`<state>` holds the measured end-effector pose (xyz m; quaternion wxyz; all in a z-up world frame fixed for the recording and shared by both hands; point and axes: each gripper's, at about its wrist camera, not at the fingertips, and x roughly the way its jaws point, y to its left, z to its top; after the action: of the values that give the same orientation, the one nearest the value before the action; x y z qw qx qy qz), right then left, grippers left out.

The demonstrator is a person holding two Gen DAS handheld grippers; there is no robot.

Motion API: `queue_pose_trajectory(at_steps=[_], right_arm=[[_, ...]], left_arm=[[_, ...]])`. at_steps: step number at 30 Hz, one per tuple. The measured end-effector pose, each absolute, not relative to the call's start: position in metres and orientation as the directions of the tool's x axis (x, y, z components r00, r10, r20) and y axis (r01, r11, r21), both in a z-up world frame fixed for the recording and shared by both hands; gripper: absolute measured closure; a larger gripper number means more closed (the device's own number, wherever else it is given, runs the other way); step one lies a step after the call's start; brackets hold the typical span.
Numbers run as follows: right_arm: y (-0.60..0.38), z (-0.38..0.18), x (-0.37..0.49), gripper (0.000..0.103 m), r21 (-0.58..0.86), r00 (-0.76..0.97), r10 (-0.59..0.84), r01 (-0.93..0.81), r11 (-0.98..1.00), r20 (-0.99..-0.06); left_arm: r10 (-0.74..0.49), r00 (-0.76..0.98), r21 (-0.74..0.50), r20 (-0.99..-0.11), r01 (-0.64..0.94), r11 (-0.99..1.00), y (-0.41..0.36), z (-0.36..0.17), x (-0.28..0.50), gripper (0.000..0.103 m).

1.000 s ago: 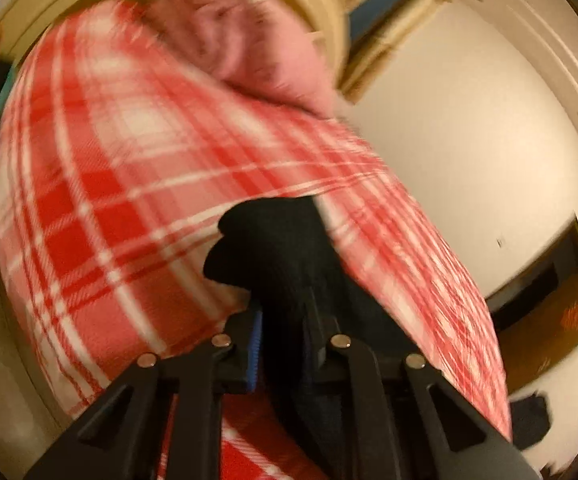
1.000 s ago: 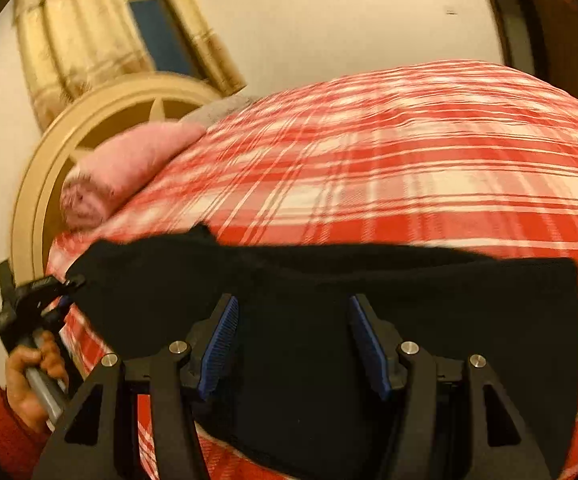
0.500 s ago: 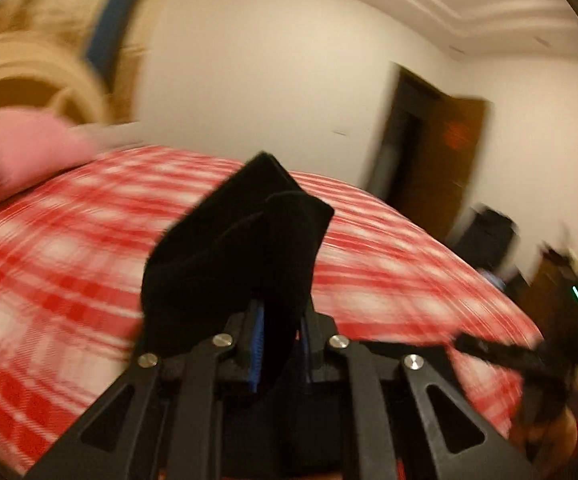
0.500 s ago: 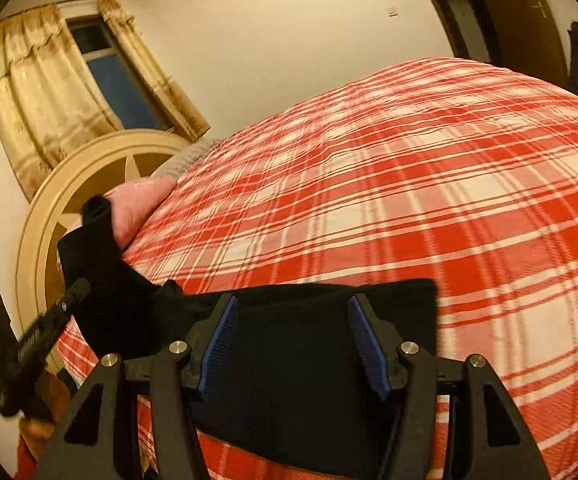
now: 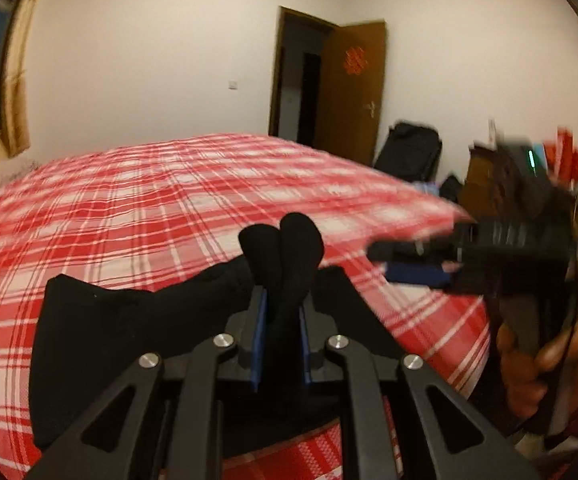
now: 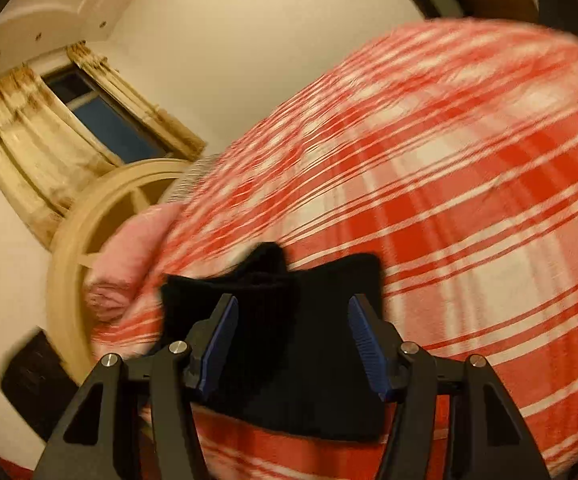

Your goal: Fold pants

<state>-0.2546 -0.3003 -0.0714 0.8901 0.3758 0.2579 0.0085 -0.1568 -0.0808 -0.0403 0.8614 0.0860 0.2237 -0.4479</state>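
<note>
Black pants low in the left wrist frame, bunched on the plaid bed, one fold pinched up through the middle. Left gripper clamped narrow on that fold, blue pads pressed against cloth on both sides, two rounded lumps of fabric poking out above the fingertips. Right gripper at right of the same frame, blurred, held by a hand, near the pants but apart from them as far as can be told.

From the right wrist view: pants low centre, filling the gap between fingers spread wide, right gripper hovering with nothing gripped. Pink pillow at left beside a cream headboard; curtain upper left.

Likely risks from here:
- Slack cloth sagging off one grip only, so the fold landing skewed rather than edge on edge.
- Thick doubled fabric slipping out of the left pads if pulled fast.
- Right fingers closing on too many layers, or on the bedcover beneath, dragging plaid along with the pants.
- Heavy motion blur hinting at speed; a hurried lay-down probably leaving wrinkles.
</note>
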Motion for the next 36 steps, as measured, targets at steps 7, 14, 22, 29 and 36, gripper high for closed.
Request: queue_pose_trajectory(at_steps=[7,14,22,29,36], right_arm=[[-0.302,-0.088,-0.229,0.043,0.795,0.836,0.359,0.142,0.59,-0.416],[-0.294,-0.09,-0.213,0.043,0.76,0.821,0.351,0.146,0.633,-0.45],[-0.262,-0.103,-0.203,0.043,0.631,0.776,0.293,0.167,0.758,-0.558],[-0.234,-0.102,-0.196,0.056,0.451,0.75,0.201,0.143,0.881,-0.63],[-0.229,-0.089,-0.197,0.082,0.358,0.755,0.15,0.119,0.926,-0.638]], left_arm=[[-0.659,0.456,0.106,-0.598,0.86,0.499,-0.101,-0.067,-0.17,0.083],[-0.667,0.458,0.139,-0.588,0.869,0.474,-0.073,-0.063,-0.167,0.032],[-0.664,0.543,-0.087,-0.514,0.737,0.67,0.006,-0.025,-0.115,0.023],[-0.532,0.62,-0.196,-0.576,0.527,0.827,0.043,-0.042,-0.066,0.02],[-0.526,0.584,-0.276,-0.618,0.465,0.841,0.05,-0.051,-0.055,0.02]])
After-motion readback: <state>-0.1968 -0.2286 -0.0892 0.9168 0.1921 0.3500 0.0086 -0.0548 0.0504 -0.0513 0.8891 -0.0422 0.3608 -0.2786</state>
